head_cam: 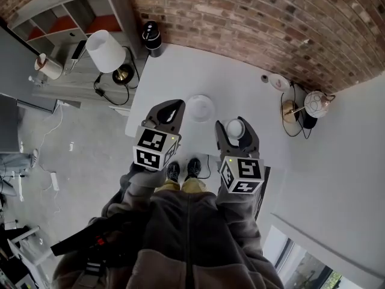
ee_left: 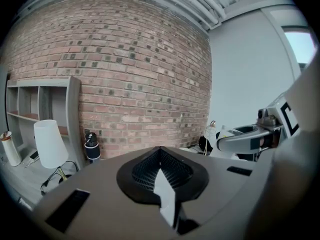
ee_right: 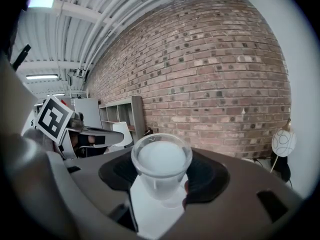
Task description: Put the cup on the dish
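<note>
Loft-style studio: brick wall [head_cam: 252, 17], open shelving [head_cam: 63, 18], lamp [head_cam: 106, 50], white table [head_cam: 174, 71].

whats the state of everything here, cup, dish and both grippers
right gripper: shut on the cup
left gripper: shut, nothing between its jaws
cup: upright, clear, not yet on the dish
dish: empty, lying flat on the white table
</note>
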Tool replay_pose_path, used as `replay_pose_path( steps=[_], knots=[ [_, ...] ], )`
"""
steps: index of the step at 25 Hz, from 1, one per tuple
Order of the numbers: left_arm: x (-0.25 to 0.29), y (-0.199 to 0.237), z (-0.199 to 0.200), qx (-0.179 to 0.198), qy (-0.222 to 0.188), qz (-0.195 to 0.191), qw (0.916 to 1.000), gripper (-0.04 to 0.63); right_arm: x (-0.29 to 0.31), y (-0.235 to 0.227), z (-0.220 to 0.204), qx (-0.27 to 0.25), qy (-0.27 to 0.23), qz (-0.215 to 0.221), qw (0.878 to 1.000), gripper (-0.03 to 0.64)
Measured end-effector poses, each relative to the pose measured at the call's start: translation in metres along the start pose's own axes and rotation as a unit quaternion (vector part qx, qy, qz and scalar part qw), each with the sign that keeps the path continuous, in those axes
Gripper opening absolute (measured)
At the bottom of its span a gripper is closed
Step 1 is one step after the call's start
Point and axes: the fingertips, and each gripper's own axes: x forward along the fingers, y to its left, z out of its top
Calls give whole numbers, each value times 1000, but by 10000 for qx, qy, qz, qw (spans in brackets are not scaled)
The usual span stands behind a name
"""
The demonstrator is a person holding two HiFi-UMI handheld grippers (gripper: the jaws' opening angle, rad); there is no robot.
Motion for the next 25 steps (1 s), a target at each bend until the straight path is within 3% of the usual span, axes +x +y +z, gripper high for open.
replay_pose_path(
  steps=[4,7,13,25],
  knots=[
    [11,-6,-19,-92,278,125,9995,5,16,-15,-20,99,184,147,9997,265],
    [18,-2,-41,-428,497,261,9975,5,34,-17,-35,116,239,330,9991,265],
    [23,1,-93,-737,1000,469,9911,5,58,-7,-67,8,426,667,9969,265],
    [26,32,-166,-1286,1594,703,9763,5,110,15,-115,-300,738,998,9918,265]
  ],
)
